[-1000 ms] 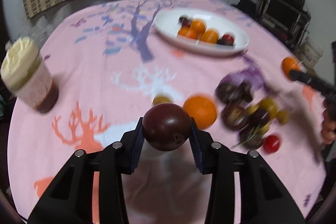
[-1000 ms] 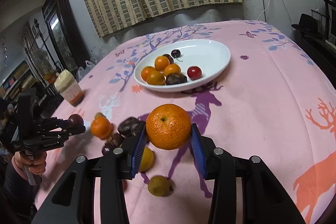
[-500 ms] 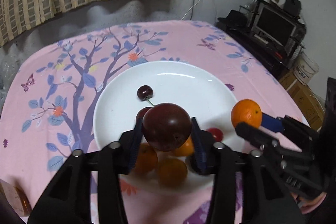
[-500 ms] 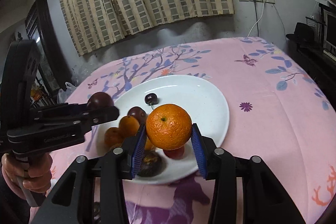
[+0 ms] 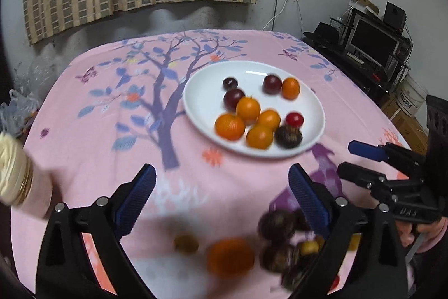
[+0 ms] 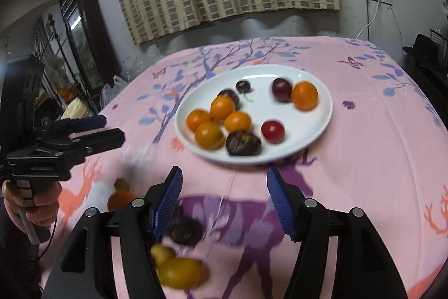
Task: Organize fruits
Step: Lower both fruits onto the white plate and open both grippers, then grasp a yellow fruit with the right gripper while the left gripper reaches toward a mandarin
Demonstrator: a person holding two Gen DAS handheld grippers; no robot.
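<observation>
Plum and orange now dropped on plate; left tool, right tool opening, empty, withdrawn; bench pile remains.

the right tool fills the lower frame, jaws opening with nothing between them. above it, the white plate on the pink bench holds oranges and dark fruits.

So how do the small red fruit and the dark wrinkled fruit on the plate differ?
The small red fruit is smooth, glossy and round; the dark wrinkled fruit is matte, brown-black and larger, more flattened. The dark one sits nearer the white plate's near rim. Both rest on the plate, close together.
</observation>
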